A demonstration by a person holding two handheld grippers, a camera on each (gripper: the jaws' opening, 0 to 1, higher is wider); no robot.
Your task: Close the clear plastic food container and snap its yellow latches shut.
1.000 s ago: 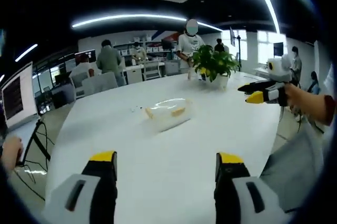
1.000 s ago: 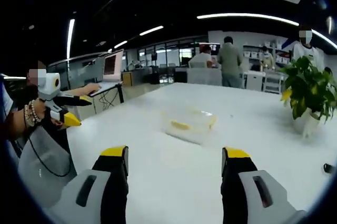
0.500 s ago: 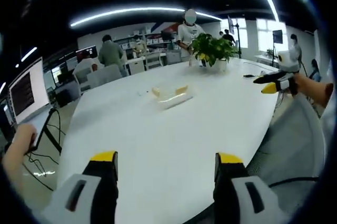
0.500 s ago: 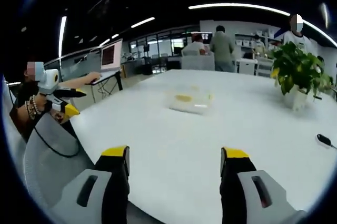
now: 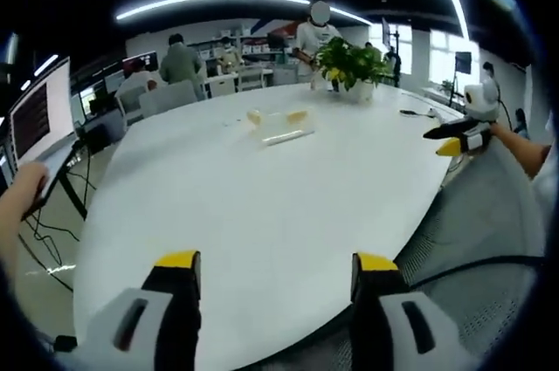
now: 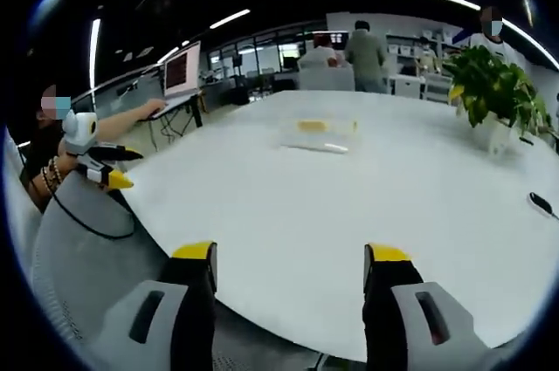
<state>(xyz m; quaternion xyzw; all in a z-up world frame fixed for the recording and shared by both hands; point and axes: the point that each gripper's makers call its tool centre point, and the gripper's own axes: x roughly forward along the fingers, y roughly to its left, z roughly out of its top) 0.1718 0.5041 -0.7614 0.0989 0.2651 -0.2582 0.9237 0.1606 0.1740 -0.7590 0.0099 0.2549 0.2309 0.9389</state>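
Open-plan office, strip lights overhead, people standing at desks in the bkgd: a big white table (image 5: pixel 262 205) takes up the foreground in both views. The clear container (image 5: pixel 278 125) sits well out on it, far from the near edge; its yellow latches (image 5: pixel 297 115) show as two small patches at the ends. In the right gripper view the container (image 6: pixel 320 133) lies mid-table w/ a yellow patch (image 6: pixel 312 126) on top. Too small to tell whether the lid is down or any latch is snapped.

Left gripper (image 5: pixel 272 288) hangs over the near table edge, jaws spread wide, nothing between them. Right gripper (image 6: pixel 289 282) likewise: jaws apart, empty, over the table edge. Each gripper also shows in the other's view, held up off to the side, the right gripper (image 5: pixel 454 137) at right and the left one (image 6: pixel 98 170) at left; both well apart from the container. A potted plant (image 5: pixel 351 70) stands beyond the container, and a small dark object (image 6: pixel 542 205) lies near the table's right side.

Risks, as a judgement: the reach is long, so an approach at full stretch could nudge the light container and slide it away instead of pressing the lid. One gripper pushing a latch w/o the other bracing the box would likely tip or skate it. Clear plastic on white gives weak edges, so a jaw could miss the latch and land on the lid. A misaligned lid would stop the latches seating.
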